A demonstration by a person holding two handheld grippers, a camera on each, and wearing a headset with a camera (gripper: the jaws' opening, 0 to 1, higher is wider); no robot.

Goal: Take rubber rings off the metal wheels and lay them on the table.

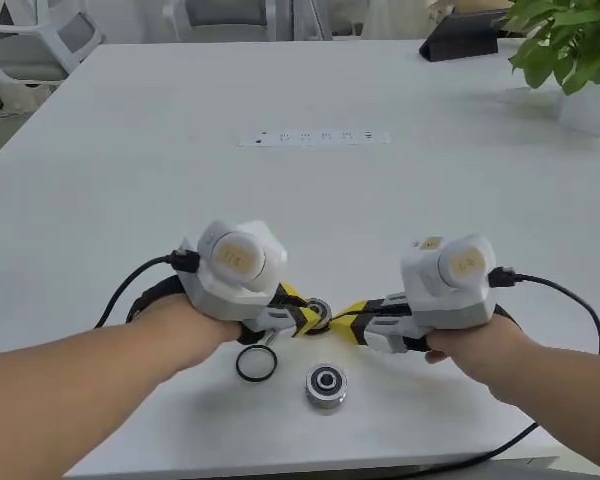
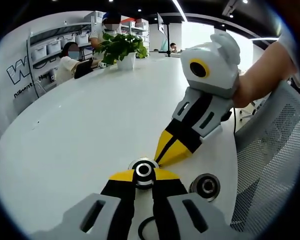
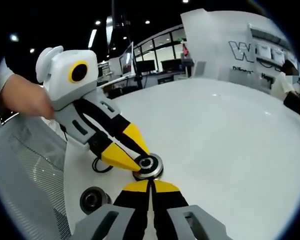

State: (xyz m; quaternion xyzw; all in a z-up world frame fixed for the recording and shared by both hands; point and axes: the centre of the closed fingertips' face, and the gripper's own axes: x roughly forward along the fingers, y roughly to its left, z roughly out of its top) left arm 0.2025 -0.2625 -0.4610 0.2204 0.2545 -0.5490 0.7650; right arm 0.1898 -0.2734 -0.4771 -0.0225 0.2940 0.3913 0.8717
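The table [image 1: 280,200] was white. The left claw [image 1: 302,318] and right claw [image 1: 348,318] had yellow tips, black middles and pale grey bodies. The ring [image 1: 256,363] was black. The wheel at the claw tips [image 1: 318,312] and the loose wheel [image 1: 326,385] were silver with dark middles.

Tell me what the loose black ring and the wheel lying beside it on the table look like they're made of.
Loose ring: probably rubber. It is thin and matte black, with no glare.
Loose wheel: likely steel. It has a bright silvery rim with highlights and a dark centre, so it is possibly a bearing.

Large "W" on wall [image 2: 12,85]
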